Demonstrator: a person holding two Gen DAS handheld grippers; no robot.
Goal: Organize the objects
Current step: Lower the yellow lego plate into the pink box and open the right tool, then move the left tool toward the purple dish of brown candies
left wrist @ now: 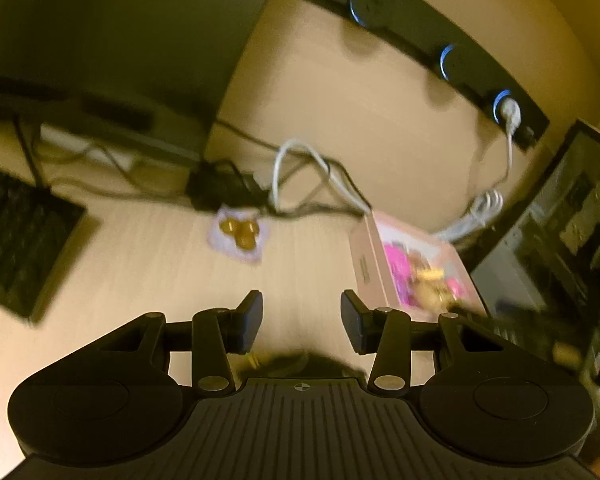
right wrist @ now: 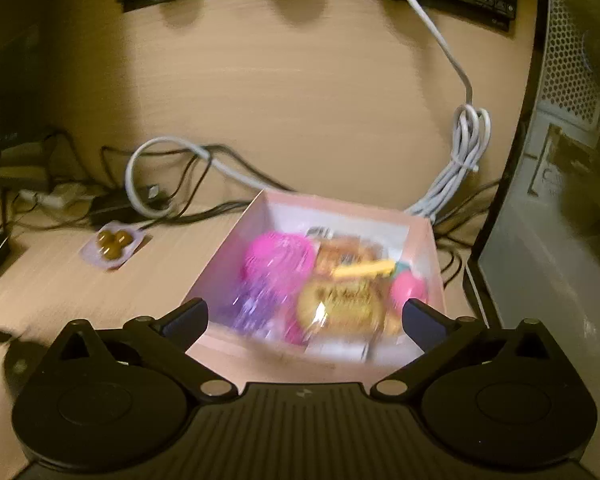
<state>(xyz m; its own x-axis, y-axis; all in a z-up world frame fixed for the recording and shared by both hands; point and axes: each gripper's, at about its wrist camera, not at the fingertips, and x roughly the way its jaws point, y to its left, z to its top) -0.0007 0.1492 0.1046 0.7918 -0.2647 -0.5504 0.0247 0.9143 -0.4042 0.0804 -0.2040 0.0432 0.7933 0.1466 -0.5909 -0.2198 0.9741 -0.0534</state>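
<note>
My right claw [right wrist: 304, 316] stood spread wide above the near edge of the pink box [right wrist: 424, 232], nothing between its fingers. Inside the box lay a blurred jumble: a pink ball [right wrist: 278, 258], something purple, gold wrappers, a yellow piece. My left claw [left wrist: 302, 320] had its fingers drawn close together, empty, over bare desk [left wrist: 148, 264]. A small packet of brown sweets [left wrist: 238, 236] lay apart to the box's left, near the tangled cables [left wrist: 300, 168].
</note>
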